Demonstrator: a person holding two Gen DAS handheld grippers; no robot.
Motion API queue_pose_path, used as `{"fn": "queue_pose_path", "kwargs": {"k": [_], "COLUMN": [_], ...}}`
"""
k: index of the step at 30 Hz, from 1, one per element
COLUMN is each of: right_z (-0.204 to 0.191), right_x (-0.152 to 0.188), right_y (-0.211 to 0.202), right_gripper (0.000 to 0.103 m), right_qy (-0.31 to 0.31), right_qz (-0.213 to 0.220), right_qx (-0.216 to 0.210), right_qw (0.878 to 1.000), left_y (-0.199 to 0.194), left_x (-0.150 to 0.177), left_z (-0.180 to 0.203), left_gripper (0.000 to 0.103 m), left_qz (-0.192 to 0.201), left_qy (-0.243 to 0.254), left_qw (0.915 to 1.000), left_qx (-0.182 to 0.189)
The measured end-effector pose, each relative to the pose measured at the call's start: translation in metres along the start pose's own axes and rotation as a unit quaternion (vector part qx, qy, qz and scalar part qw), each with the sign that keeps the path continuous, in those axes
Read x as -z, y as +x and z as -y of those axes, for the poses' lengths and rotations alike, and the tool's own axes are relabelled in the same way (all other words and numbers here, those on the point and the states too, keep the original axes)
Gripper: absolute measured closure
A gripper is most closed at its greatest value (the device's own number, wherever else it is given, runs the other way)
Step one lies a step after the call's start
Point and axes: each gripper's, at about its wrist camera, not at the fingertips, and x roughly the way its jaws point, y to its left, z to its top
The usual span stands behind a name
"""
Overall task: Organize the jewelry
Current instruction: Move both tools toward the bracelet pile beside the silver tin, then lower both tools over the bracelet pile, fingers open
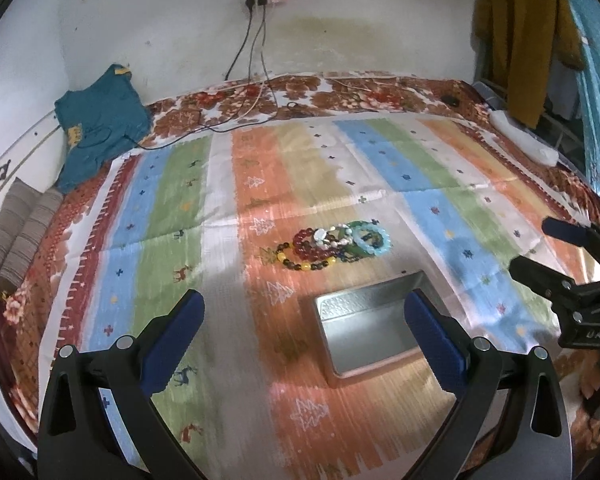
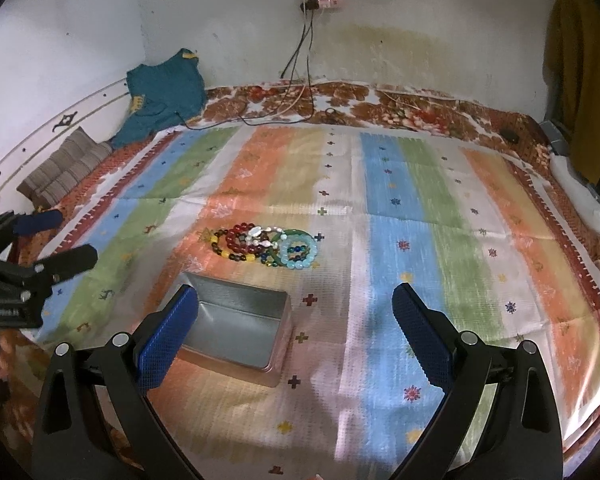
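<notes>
A heap of bead bracelets [image 1: 334, 244] lies on the striped cloth: red, yellow-and-dark, white, green and pale blue ones. It also shows in the right wrist view [image 2: 268, 246]. An open, empty metal tin [image 1: 370, 330] sits just in front of the heap, also in the right wrist view [image 2: 236, 326]. My left gripper [image 1: 304, 320] is open and empty, above the cloth, with the tin by its right finger. My right gripper [image 2: 294, 314] is open and empty, with the tin by its left finger. Each gripper shows at the edge of the other's view.
A striped cloth [image 2: 400, 208] covers a floral bedsheet on a bed against a white wall. A teal garment [image 1: 100, 128] and a striped cushion [image 1: 16, 236] lie at the far left. Cables [image 1: 252, 64] hang from a wall socket. A white object [image 2: 580, 196] lies at the right edge.
</notes>
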Motion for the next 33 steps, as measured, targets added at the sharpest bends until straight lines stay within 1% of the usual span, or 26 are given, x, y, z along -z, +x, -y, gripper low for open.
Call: {"fn": "queue_pose_path", "kwargs": {"k": [3, 5, 9, 16, 22, 26, 33], "right_z": [0.003, 0.005, 0.008, 0.010, 0.012, 0.012, 0.012], "right_x": [-0.003, -0.005, -0.010, -0.019, -0.022, -0.024, -0.026], "right_y": [0.004, 0.006, 0.013, 0.025, 0.034, 0.041, 0.054], "right_gripper": [0.005, 0.005, 0.005, 0.005, 0.005, 0.005, 0.005], "right_qy": [0.005, 0.006, 0.010, 0.009, 0.014, 0.012, 0.006], "right_qz": [-0.005, -0.005, -0.010, -0.017, -0.030, -0.039, -0.055], "right_qx": [-0.003, -0.002, 0.000, 0.006, 0.007, 0.010, 0.013], "right_qw": [1.000, 1.000, 1.000, 1.000, 0.999, 0.999, 0.998], "left_y": [0.008, 0.012, 0.017, 0.026, 0.036, 0.044, 0.064], "left_x": [-0.007, -0.009, -0.011, -0.016, -0.021, -0.025, -0.035], "left_z": [-0.004, -0.003, -0.002, -0.007, -0.002, 0.001, -0.004], "left_gripper": [0.006, 0.006, 0.006, 0.006, 0.006, 0.006, 0.006], "left_qz": [-0.007, -0.010, -0.005, 0.003, 0.008, 0.001, -0.033], "left_qy": [-0.001, 0.009, 0.019, 0.006, 0.038, 0.056, 0.045], "left_qw": [0.9999, 0.9999, 0.9998, 0.9999, 0.9992, 0.9984, 0.9985], "left_qx": [0.009, 0.004, 0.010, 0.011, -0.003, -0.012, -0.004]}}
